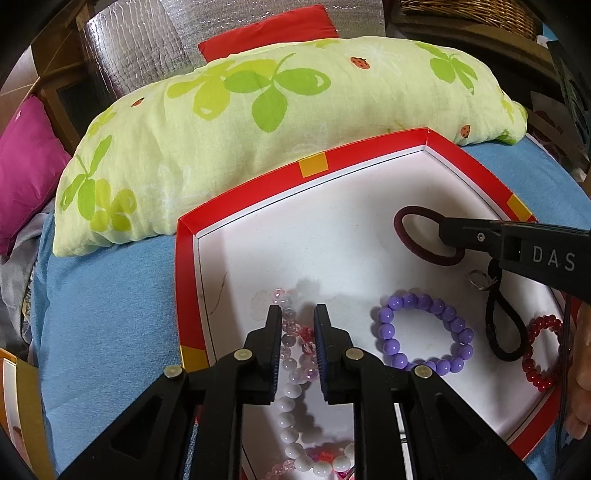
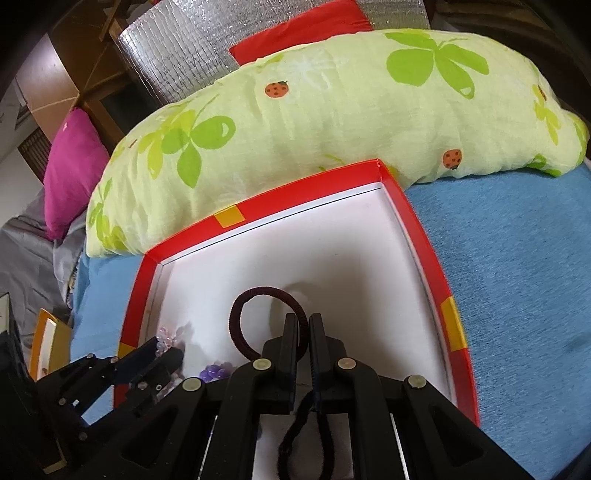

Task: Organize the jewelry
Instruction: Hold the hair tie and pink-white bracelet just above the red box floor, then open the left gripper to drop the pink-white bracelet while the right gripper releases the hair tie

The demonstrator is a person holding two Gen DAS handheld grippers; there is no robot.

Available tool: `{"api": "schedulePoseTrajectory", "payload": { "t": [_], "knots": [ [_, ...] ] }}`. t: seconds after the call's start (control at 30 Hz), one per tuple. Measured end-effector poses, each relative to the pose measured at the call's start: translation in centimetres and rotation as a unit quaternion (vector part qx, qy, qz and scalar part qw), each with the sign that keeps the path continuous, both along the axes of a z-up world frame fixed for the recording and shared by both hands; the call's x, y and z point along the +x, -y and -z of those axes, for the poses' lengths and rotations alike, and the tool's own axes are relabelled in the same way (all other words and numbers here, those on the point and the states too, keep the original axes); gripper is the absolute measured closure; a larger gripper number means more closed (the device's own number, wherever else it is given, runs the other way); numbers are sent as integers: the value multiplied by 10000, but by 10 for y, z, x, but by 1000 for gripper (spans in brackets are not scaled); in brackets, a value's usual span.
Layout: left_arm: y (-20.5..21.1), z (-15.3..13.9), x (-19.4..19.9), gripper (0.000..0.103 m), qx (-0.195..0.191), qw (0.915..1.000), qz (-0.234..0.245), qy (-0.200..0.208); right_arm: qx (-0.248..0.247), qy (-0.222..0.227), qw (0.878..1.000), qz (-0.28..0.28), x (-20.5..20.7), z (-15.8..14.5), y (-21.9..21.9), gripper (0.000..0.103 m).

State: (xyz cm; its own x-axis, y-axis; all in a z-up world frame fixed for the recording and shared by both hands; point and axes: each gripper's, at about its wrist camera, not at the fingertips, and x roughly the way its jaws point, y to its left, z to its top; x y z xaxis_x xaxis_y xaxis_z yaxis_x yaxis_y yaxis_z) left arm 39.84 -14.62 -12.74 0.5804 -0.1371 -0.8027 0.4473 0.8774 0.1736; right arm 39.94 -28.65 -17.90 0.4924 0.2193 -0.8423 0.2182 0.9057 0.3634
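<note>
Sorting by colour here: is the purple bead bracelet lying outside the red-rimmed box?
No, the purple bead bracelet lies on the white floor inside the red-rimmed box, beside a black cord loop.

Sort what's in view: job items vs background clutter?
Job:
- red tray
- maroon hair tie, pinched by right gripper
- purple bracelet
- pink-and-white beads between left gripper pads
- red bracelet
- black loop

Clutter:
- green pillow
- magenta cushion
- wicker basket

Your tray (image 1: 236, 216) lies on the bed (image 1: 110, 314), its far edge against the pillow (image 1: 229, 122). In it, the hair tie (image 1: 413, 236) sits toward the far right corner, the bead bracelet (image 1: 424, 332) nearer you, the bead strand (image 1: 291, 417) along the left edge.
</note>
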Motion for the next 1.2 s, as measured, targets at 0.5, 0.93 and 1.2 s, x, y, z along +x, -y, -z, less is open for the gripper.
{"api": "schedulePoseTrajectory", "payload": {
  "t": [0.5,0.93,1.2],
  "knots": [
    [-2,-3,3,63,66,9999,-55,58,229,109,9997,60,-3,-3,1,93],
    [2,-8,3,38,159,9998,-118,93,370,263,9990,37,-5,-10,2,93],
    [-3,-19,3,35,208,9994,-243,96,283,279,9992,82,-8,-15,6,93]
  ]
}}
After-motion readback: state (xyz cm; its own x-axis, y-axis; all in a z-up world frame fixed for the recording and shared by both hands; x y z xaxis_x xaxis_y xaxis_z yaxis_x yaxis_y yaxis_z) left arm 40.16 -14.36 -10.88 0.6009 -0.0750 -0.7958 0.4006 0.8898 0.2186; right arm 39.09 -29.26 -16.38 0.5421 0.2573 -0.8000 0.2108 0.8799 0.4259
